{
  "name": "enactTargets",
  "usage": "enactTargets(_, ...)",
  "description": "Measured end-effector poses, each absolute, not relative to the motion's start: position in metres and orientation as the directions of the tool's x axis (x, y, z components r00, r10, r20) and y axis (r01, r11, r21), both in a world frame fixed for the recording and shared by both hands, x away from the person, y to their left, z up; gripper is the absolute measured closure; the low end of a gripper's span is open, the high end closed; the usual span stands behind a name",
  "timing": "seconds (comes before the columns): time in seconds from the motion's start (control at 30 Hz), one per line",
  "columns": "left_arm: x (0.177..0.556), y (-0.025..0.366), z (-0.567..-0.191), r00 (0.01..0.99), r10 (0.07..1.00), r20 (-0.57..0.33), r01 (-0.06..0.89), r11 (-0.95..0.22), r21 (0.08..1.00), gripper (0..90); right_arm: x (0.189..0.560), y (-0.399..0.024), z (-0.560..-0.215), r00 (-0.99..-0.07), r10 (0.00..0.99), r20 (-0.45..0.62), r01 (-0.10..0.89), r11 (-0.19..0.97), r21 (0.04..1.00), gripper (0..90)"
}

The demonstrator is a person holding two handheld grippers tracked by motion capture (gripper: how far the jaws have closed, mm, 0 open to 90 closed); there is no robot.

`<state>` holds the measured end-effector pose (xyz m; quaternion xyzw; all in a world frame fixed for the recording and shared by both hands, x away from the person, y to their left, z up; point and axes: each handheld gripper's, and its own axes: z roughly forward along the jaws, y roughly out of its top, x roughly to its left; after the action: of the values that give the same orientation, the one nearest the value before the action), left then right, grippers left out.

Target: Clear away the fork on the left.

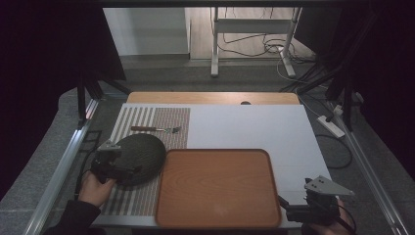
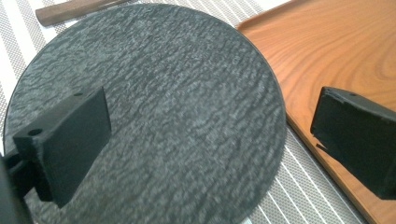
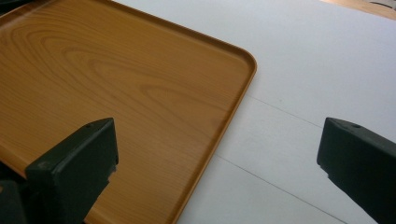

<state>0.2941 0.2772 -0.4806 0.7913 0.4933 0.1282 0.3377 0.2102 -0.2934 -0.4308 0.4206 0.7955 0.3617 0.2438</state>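
Setting: lab-type recording station. Evidence: aluminium frame rails (image 1: 58,164) beside the surface (image 1: 254,127), black curtains (image 1: 54,39), loose floor cables (image 1: 254,46), power strip (image 1: 331,126), grey carpet (image 1: 166,73).

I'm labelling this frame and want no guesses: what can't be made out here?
- Fork: too small in the high view to count tines; in the left gripper view the top edge cuts it to a handle end.
- Plate: whether the left claw touches it; its near edge is cut off at the bottom.
- Mat: partly under the plate.
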Motion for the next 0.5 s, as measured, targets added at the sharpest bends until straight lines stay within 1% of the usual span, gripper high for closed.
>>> enactTargets(0.5, 0.34, 0.269, -0.49, 0.493, 0.863, -0.113, 0.706, -0.32, 0.632, 0.0, 0.21, -0.293, -0.431, -0.527, 0.846, -0.083, 0.494, 0.384, 0.78, 0.0)
